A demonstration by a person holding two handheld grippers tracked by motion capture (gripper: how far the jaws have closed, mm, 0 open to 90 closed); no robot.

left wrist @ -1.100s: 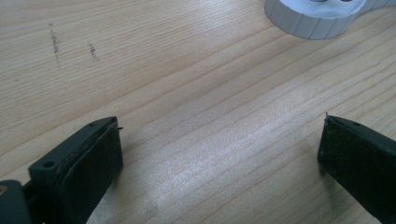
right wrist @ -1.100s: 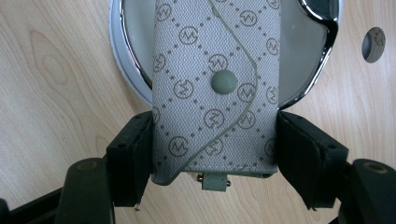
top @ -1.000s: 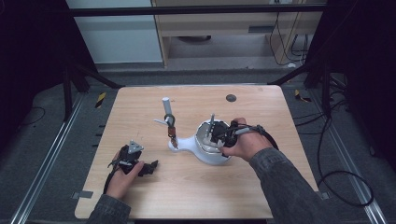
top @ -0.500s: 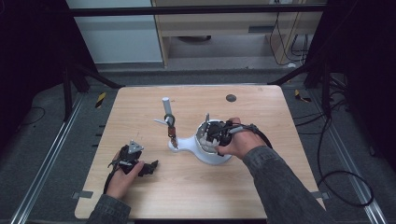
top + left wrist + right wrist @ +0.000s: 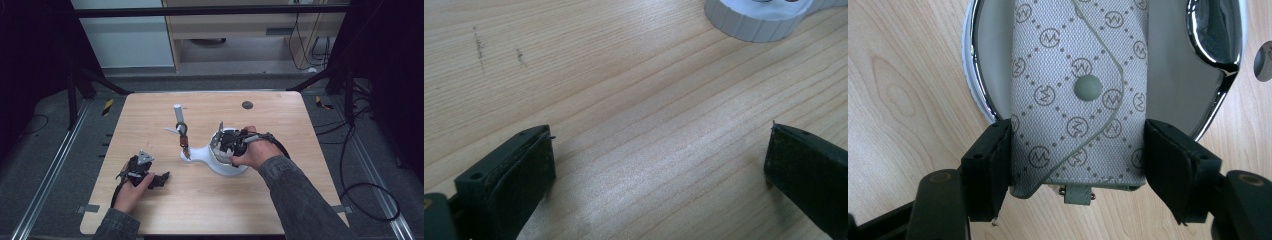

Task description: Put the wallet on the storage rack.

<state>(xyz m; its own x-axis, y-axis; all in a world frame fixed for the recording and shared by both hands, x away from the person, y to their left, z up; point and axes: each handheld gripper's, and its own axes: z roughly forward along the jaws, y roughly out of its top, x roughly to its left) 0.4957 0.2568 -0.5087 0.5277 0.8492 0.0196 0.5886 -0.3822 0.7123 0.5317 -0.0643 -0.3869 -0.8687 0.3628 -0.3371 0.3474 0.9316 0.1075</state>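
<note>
The grey pouch (image 5: 1075, 100) (repeating circled "M" logos) sits gripped between the right gripper (image 5: 1078, 155) fingers; left gripper (image 5: 659, 165) fingers wide.

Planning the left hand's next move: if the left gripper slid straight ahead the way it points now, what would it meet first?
Bare table first, then probably the white ribbed base ahead, slightly to its right; the depth is hard to judge.

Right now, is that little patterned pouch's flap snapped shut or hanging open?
Shut, it seems: the pouch has its flap lying flat, with the snap button seated on it. It lies across the white dish.
</note>
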